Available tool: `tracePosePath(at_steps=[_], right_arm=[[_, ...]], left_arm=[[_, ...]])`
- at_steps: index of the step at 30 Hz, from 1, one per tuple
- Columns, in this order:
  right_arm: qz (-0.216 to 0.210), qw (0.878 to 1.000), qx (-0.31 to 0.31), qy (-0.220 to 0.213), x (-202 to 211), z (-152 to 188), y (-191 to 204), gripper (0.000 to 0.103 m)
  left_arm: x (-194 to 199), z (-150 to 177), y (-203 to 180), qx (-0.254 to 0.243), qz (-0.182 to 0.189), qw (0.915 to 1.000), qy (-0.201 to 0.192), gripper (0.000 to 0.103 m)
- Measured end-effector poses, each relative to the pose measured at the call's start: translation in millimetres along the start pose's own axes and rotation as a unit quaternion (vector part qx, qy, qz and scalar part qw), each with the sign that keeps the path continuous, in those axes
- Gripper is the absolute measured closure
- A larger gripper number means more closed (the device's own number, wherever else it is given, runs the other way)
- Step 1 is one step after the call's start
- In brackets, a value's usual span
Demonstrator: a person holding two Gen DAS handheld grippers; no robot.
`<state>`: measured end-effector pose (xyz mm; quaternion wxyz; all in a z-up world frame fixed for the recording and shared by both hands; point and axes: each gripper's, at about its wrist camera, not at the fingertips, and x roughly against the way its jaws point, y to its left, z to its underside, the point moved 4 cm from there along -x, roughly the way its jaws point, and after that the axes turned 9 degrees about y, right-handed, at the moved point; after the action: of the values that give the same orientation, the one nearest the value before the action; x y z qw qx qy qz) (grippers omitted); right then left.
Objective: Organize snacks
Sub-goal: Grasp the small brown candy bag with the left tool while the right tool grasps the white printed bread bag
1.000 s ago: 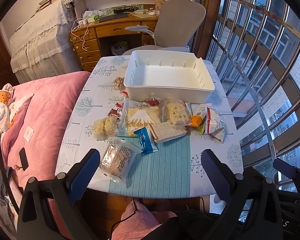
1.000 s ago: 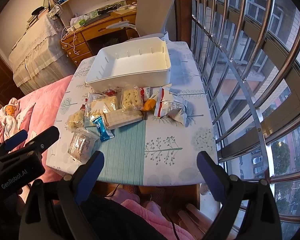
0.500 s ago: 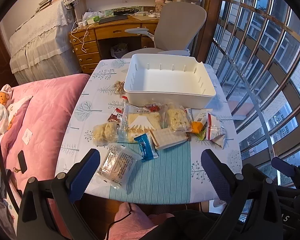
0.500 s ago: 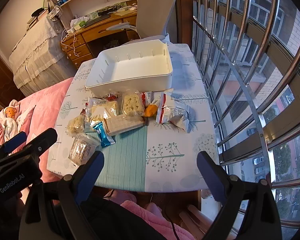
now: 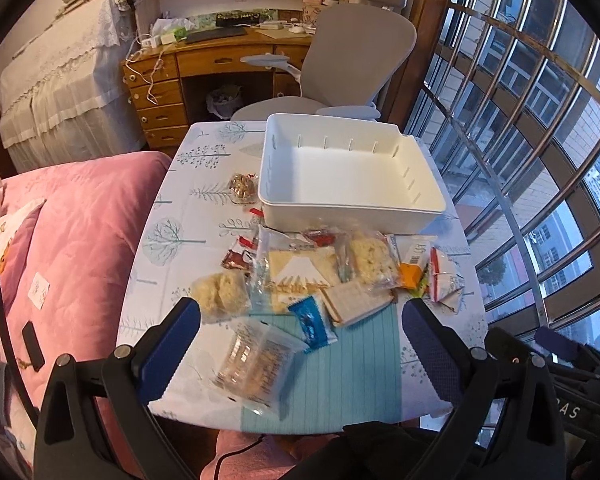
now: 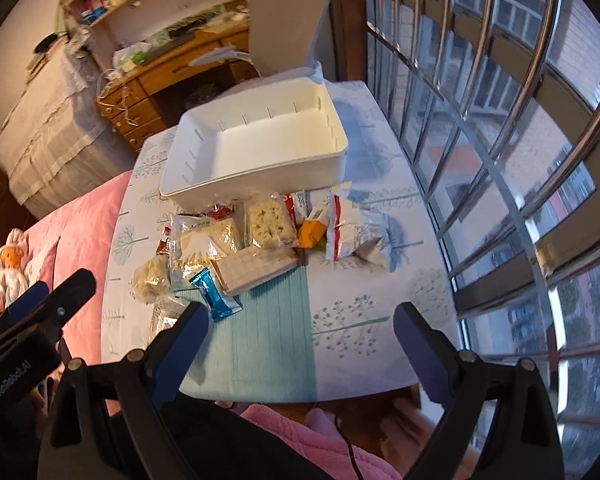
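Observation:
An empty white bin stands at the far side of the small table; it also shows in the right wrist view. Several wrapped snacks lie in front of it: a blue packet, a clear cracker bag, a rice-cake pack, a red-and-white pouch, a flat wafer pack. My left gripper is open and empty above the near snacks. My right gripper is open and empty above the table's near edge.
A pink bed lies along the table's left side. A grey office chair and a wooden desk stand behind the table. A barred window runs along the right. A small gold-wrapped sweet lies left of the bin.
Both grippers have moved forward and lower toward the table, so the snacks and bin look larger. Both stay open and empty. Nothing on the table has moved.

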<state>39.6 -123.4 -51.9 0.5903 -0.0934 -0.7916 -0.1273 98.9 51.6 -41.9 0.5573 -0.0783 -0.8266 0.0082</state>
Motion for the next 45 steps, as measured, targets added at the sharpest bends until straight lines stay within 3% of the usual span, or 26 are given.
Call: tracePosePath(at_steps=[4, 10, 23, 31, 45], right_arm=[[0.002, 0.999, -0.037, 0.017, -14, -4, 20, 0.008], [-0.013, 0.994, -0.101, 0.04, -35, -6, 50, 0.008], [-0.026, 0.968, -0.236, 0.085, -78, 24, 98, 0.009], [-0.052, 0.959, -0.251, 0.125, -105, 46, 121, 0.009], [-0.043, 0.956, -0.201, 0.211, -189, 58, 160, 0.009]], left_arm=[[-12, -20, 27, -0.015, 0.028, 0.9994, 0.012, 0.003], [-38, -51, 68, -0.046, 0.039, 0.9973, 0.043, 0.003], [-100, -101, 130, -0.124, 0.059, 0.9851, 0.104, 0.003], [-140, -135, 141, -0.149, 0.068, 0.9812, 0.102, 0.003], [-230, -184, 152, -0.068, 0.089, 0.9884, 0.103, 0.003]])
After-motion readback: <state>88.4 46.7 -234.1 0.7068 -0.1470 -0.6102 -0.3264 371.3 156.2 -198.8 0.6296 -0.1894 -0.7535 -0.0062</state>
